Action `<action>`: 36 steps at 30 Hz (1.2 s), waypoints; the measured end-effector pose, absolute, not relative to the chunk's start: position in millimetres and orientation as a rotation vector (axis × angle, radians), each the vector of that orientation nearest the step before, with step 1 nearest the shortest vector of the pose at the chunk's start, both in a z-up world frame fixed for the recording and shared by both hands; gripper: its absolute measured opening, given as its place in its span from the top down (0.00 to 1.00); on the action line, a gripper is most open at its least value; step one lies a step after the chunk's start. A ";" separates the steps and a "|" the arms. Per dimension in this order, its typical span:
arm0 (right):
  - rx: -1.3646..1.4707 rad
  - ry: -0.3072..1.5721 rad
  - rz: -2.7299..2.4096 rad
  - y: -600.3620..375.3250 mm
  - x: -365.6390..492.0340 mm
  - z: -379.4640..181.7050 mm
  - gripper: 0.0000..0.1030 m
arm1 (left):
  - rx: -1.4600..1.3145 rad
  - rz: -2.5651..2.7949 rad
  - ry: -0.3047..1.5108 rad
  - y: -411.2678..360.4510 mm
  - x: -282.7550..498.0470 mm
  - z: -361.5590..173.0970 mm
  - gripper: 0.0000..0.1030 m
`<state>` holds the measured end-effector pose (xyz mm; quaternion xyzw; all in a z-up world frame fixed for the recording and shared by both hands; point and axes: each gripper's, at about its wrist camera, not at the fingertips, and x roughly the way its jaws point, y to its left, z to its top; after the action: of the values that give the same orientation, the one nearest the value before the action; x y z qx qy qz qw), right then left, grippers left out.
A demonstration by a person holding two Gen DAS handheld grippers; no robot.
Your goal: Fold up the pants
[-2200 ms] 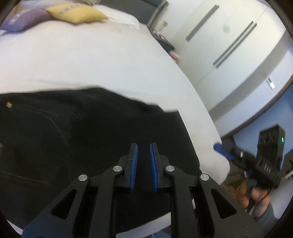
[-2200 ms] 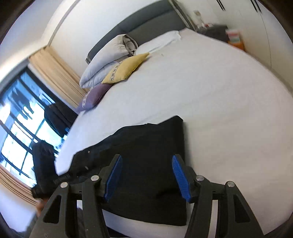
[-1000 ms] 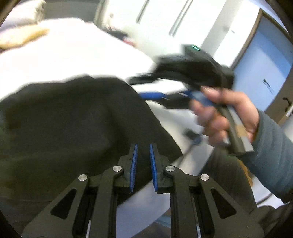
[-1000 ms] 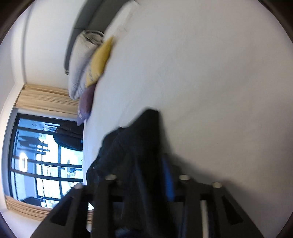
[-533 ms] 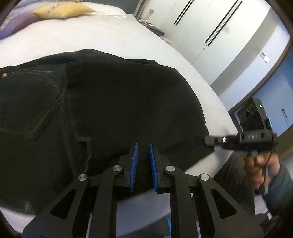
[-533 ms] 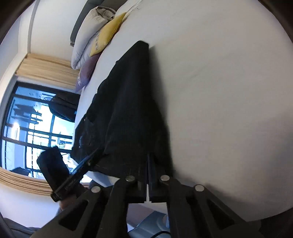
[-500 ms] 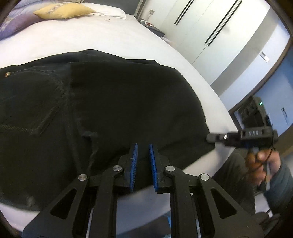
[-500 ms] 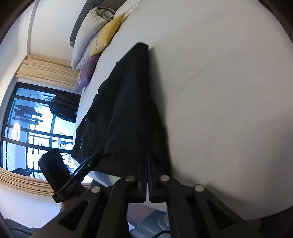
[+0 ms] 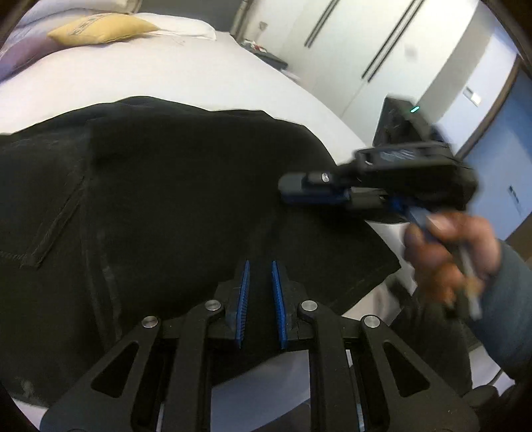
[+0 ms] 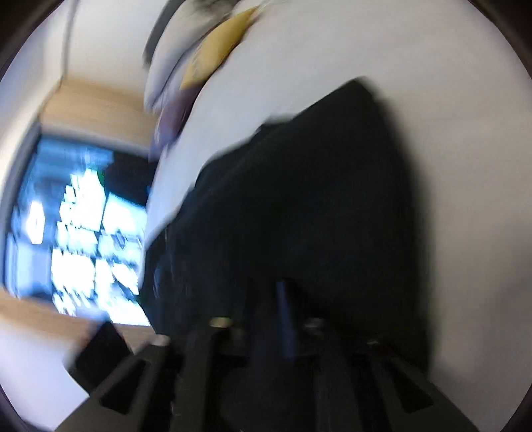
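Black pants [image 9: 166,199] lie folded on the white bed [image 9: 166,76], a back pocket showing at the left. My left gripper [image 9: 259,275] hovers over the near edge of the pants with its blue pads a narrow gap apart and nothing between them. My right gripper [image 9: 289,189] shows in the left wrist view, held by a hand over the right part of the pants. The right wrist view is blurred: the pants [image 10: 316,199] fill its middle, and the right gripper's fingers [image 10: 286,319] sit over the fabric; their state is unclear.
A yellow pillow [image 9: 99,30] and a purple one [image 9: 16,56] lie at the head of the bed. White wardrobe doors [image 9: 382,50] stand beyond the bed's right side. A bright window [image 10: 83,232] and beige curtains show in the right wrist view.
The right gripper has left the pants' right edge and moved up and in over the fabric, moving fast. The left gripper has shifted slightly closer over the pants.
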<state>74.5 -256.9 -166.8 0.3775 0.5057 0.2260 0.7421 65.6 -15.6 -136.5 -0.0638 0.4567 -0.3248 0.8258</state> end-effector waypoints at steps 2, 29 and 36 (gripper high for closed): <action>0.860 1.083 0.422 -276.8 75.9 -165.5 0.97 | -0.109 -0.662 0.956 -4.9 60.4 -125.4 0.87; 0.776 1.055 0.467 -190.6 37.7 -154.5 0.55 | -0.163 -0.224 0.949 123.6 57.8 -46.9 0.30; 0.756 0.974 0.541 -175.7 18.9 -111.6 0.33 | -0.183 -0.081 0.936 182.3 51.6 -42.5 0.27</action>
<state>18.9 -175.7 -111.6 0.3499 0.4509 0.2503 0.7820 51.6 182.3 -42.5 -0.0882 0.4503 -0.0389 0.8876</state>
